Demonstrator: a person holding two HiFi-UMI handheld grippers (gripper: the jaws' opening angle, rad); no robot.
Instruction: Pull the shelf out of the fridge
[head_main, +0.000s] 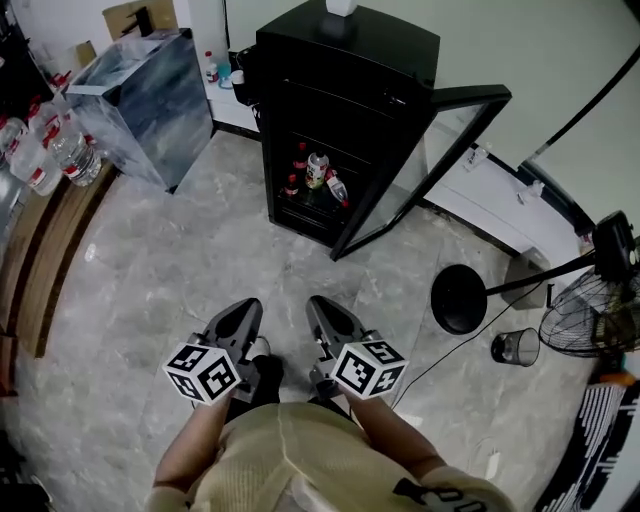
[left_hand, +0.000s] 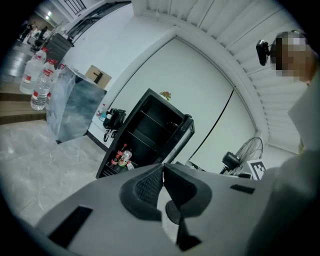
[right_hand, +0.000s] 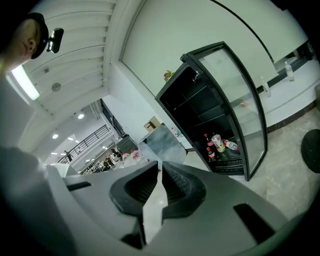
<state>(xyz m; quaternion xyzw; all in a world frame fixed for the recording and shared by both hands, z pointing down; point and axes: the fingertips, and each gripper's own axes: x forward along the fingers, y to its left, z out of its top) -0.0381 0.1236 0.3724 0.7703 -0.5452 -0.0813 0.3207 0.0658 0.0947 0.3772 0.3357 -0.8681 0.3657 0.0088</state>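
Held left hand-held gripper (head_main: 246, 305) and right hand-held gripper (head_main: 319, 302) closed, empty, far from fridge (head_main: 345, 100); needed approaching, then gripping shelf (left_hand: 144, 136) front evenly.

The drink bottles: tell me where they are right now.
In the head view, the drink bottles sit low inside the black fridge at upper centre, just left of its open glass door.

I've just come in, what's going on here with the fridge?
A person stands back from a black fridge, holding the left gripper and right gripper low, both shut and empty. The fridge's glass door is open, with bottles on a lower shelf inside. Neither gripper touches the fridge; no shelf is pulled out yet.
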